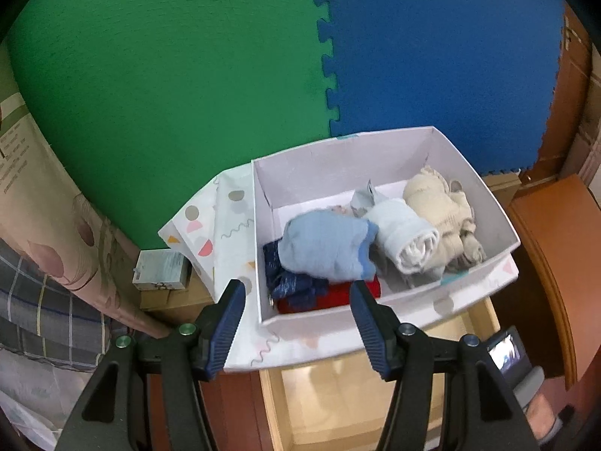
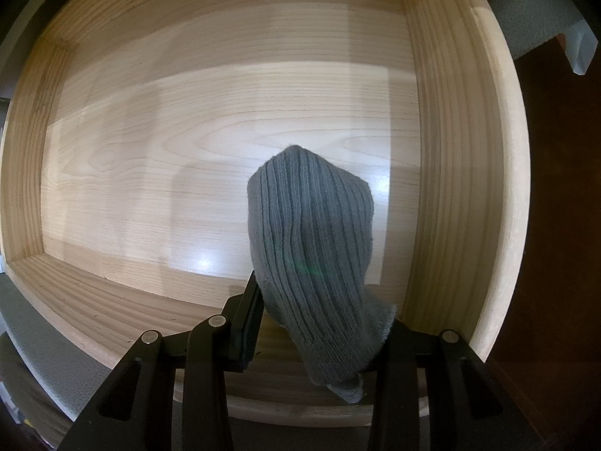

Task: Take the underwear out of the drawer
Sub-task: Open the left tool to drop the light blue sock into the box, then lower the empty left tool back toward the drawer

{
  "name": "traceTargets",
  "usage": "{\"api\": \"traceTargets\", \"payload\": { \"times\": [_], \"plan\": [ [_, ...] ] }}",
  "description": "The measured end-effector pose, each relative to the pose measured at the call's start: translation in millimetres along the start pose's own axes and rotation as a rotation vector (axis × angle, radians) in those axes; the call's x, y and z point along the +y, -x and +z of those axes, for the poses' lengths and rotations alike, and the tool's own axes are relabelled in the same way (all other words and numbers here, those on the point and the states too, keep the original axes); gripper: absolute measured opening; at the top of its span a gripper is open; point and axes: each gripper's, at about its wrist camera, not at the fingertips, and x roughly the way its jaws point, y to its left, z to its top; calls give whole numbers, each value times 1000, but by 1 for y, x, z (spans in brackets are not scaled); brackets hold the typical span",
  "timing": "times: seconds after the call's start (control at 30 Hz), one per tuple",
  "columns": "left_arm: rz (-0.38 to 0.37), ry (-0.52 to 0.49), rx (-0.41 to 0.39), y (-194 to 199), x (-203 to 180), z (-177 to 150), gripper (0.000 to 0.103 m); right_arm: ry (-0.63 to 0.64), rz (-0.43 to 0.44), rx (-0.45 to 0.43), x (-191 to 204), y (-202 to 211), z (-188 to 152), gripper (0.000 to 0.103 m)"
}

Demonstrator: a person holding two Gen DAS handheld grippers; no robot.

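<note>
In the right wrist view, my right gripper [image 2: 319, 300] is shut on a grey ribbed knit garment [image 2: 311, 233] and holds it over the bare bottom of the open wooden drawer [image 2: 188, 131]. In the left wrist view, my left gripper [image 1: 296, 289] is open and empty, its fingers [image 1: 233, 308] above the near wall of a white box [image 1: 338, 161]. The box holds rolled garments: light blue [image 1: 323, 248], white [image 1: 405, 240], beige [image 1: 439, 210], dark blue [image 1: 285, 274] and red [image 1: 338, 297]. The open drawer [image 1: 338, 394] shows below the box.
Green [image 1: 169, 94] and blue [image 1: 432, 56] foam mats cover the floor beyond the box. A patterned white lid or box [image 1: 214, 233] lies left of the white box. A small carton [image 1: 161, 267] and plaid fabric [image 1: 45, 312] are at the left. Brown furniture [image 1: 544, 263] stands at the right.
</note>
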Motion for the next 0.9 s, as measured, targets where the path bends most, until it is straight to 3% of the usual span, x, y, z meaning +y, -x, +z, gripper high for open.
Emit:
{"api": "traceTargets", "payload": {
  "times": [0.27, 0.57, 0.9],
  "plan": [
    [-8, 10, 51, -6, 5, -48, 59, 2, -6, 2, 6, 2, -2, 34],
    [16, 75, 160, -53, 3, -126, 59, 0, -9, 5, 8, 1, -1, 34],
    [45, 146, 191, -92, -13, -179, 59, 7, -15, 6, 15, 4, 2, 34]
  ]
}}
